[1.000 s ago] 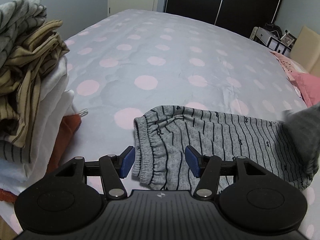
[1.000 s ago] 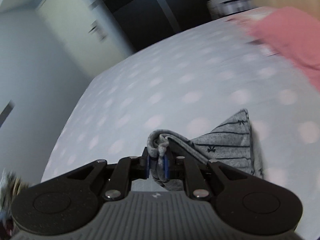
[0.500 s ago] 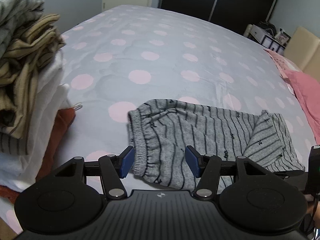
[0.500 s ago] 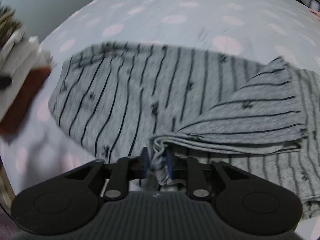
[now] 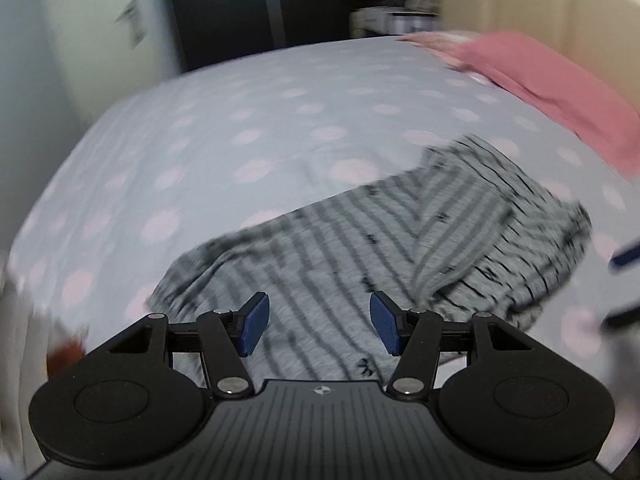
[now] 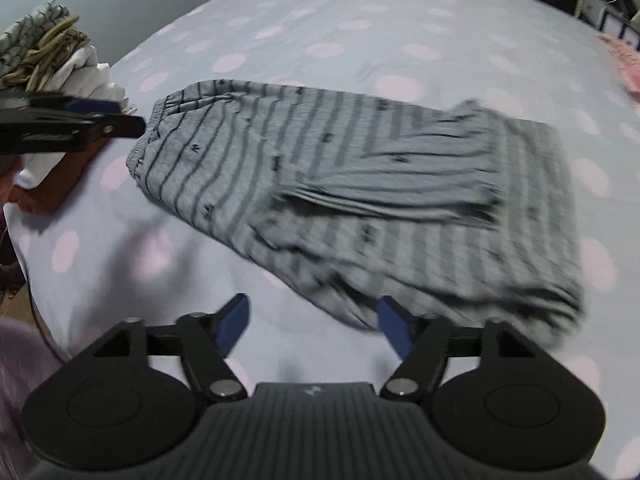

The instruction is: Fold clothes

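Grey striped trousers (image 6: 360, 168) lie on the dotted bed sheet (image 6: 360, 20), with one leg end folded back over the rest. My right gripper (image 6: 314, 324) hovers at the near edge of the fold. Its jaws are opening, and the cloth's edge lies by the right pad, unpressed. In the left wrist view the trousers (image 5: 360, 240) spread out under my left gripper (image 5: 320, 326), which stands open with nothing pinched. The waistband lies close to the left gripper's fingers (image 6: 100, 126) in the right wrist view. The picture is blurred.
A stack of folded clothes (image 6: 52, 52) sits at the bed's left edge on an orange cloth (image 6: 52, 188). A pink blanket (image 5: 560, 88) lies at the far right. A purple sleeve (image 6: 12, 360) shows at the lower left. Dark wardrobe doors (image 5: 240, 8) stand beyond the bed.
My right gripper carried the leg end over the trousers, then let it go and opened. The left wrist view swung right, away from the clothes stack, with its jaws unchanged.
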Available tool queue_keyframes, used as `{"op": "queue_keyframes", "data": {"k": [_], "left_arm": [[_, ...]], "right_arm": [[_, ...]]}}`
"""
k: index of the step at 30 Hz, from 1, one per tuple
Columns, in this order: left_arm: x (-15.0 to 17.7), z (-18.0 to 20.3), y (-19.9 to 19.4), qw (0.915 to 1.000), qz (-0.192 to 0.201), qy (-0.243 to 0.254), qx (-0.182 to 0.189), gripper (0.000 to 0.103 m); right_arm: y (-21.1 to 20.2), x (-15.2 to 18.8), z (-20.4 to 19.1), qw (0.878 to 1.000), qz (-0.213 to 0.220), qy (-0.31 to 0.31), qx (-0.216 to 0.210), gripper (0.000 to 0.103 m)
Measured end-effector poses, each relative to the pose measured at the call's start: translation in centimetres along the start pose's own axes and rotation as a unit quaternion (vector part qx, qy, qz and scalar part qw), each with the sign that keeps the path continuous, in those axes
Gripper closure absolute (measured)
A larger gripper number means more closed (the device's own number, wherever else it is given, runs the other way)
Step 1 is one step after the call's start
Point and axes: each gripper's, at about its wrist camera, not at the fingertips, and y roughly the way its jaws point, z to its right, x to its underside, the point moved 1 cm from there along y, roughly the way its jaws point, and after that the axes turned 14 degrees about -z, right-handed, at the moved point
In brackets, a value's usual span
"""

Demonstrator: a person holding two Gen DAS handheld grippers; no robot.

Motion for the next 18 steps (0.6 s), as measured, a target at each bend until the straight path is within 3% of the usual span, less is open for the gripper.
{"op": "queue_keyframes", "data": {"k": [5,9,14,18], "left_arm": [[-1.5,5.7,2.3,0.9928,0.026,0.116,-0.013,0.049],[-2.4,9.7,5.4,0.9809,0.010,0.193,-0.018,0.049],[-2.7,12.4,9.2,0.9665,0.001,0.255,-0.030,0.049],[-2.9,13.5,11.1,0.9545,-0.007,0.292,-0.061,0.049]], "right_arm": [[-2.2,4.3,4.1,0.999,0.007,0.025,0.030,0.022],[-2.8,5.8,6.3,0.998,0.037,0.031,0.029,0.020],[-1.4,6.0,9.6,0.998,0.014,0.068,0.007,0.020],[-0.5,5.0,11.4,0.997,0.001,0.079,-0.006,0.020]]}}
